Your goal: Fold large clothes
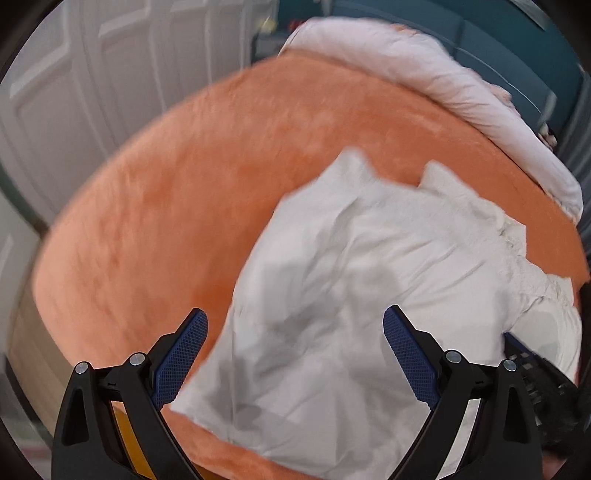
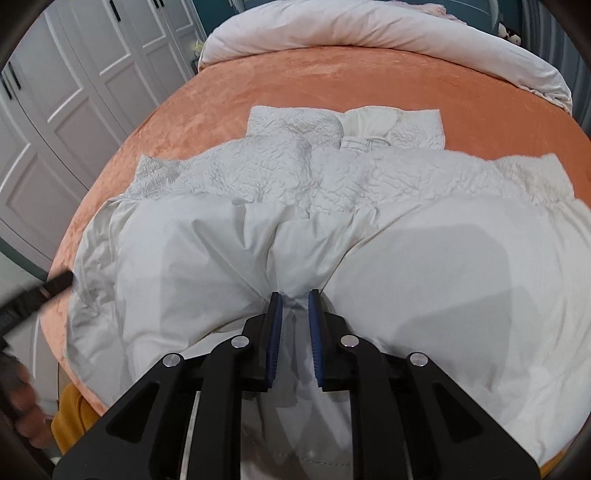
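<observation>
A large white garment [image 2: 369,236] lies spread on an orange bedspread [image 2: 295,85], its textured upper part far from me and its smooth skirt near. My right gripper [image 2: 295,295] is shut on a bunched fold of the smooth white cloth at the near middle. In the left wrist view the same garment [image 1: 351,277] lies below my left gripper [image 1: 295,332], which is open and empty, hovering above the cloth's left part. The view is blurred. The right gripper's black body [image 1: 535,384] shows at the right edge.
A rolled white duvet [image 2: 369,33] lies along the far side of the bed. White wardrobe doors [image 2: 74,92] stand to the left. The left gripper's tip [image 2: 55,284] shows at the garment's left edge. Bare orange bedspread [image 1: 166,203] lies left of the garment.
</observation>
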Demonstrator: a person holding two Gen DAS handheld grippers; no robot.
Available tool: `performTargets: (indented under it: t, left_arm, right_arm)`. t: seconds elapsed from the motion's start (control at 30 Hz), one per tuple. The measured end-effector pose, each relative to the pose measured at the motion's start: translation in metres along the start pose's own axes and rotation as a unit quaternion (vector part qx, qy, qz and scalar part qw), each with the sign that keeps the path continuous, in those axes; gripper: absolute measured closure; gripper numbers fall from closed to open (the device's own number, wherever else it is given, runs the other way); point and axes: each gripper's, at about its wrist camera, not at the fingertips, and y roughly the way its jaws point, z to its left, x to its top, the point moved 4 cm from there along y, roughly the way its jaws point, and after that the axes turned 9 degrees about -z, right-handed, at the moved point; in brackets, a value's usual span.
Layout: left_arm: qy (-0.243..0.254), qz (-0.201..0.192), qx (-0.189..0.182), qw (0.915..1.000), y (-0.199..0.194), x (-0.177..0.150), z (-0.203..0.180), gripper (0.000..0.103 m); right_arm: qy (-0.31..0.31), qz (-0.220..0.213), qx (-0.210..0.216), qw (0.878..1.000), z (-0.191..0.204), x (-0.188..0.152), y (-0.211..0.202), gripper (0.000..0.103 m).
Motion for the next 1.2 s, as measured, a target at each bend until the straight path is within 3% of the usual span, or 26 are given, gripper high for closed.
performTargets:
  t: [0.1,0.23,0.33,0.4,0.47,0.6,0.67,0.73,0.83,0.9,1.2]
  left_arm:
    - [-0.067,0.028,-0.032,0.9969,0.017,-0.014,0.030,0.009]
    - [-0.115,0.022,-0.054,0.9916,0.029,-0.019,0.053,0.009]
    - [-0.111,0.006,-0.067,0.9915,0.039,-0.016,0.055,0.009]
    - [-0.120,0.018,-0.093,0.9882,0.049,-0.019,0.054,0.008]
    - [-0.125,0.016,-0.102,0.9868,0.056,-0.020,0.052,0.006]
    - [-0.080,-0.005,-0.101,0.9917,0.059,-0.018,0.034,0.006]
    - [-0.071,0.000,-0.126,0.9896,0.060,-0.017,0.021,0.015]
    - [-0.074,0.007,-0.143,0.9869,0.059,-0.014,0.016,0.042]
    - [-0.080,0.005,-0.169,0.9823,0.045,-0.006,0.005,0.073]
    - [-0.070,-0.003,-0.179,0.9813,0.032,0.001,-0.004,0.083]
    - [-0.006,-0.055,-0.218,0.9744,-0.045,0.026,-0.072,0.089]
  right_arm:
    - [0.007,-0.022,0.013,1.000,0.002,0.021,-0.018,0.087]
    - [0.005,-0.025,0.001,1.000,-0.003,0.045,-0.017,0.087]
    - [-0.004,0.007,-0.017,1.000,-0.007,0.048,0.010,0.087]
    - [0.001,0.029,-0.015,0.999,-0.009,0.041,0.029,0.087]
    - [-0.003,0.029,-0.018,0.999,-0.011,0.035,0.039,0.088]
    - [-0.016,0.031,-0.026,0.999,-0.010,0.031,0.048,0.088]
    - [-0.021,0.032,-0.027,0.999,-0.010,0.031,0.051,0.088]
    - [-0.021,0.031,-0.028,0.999,-0.010,0.032,0.053,0.088]
    - [-0.022,0.026,-0.026,0.999,-0.011,0.031,0.053,0.088]
    - [-0.024,0.023,-0.025,0.999,-0.012,0.030,0.054,0.088]
    - [-0.003,0.021,-0.013,1.000,-0.018,0.029,0.054,0.088]
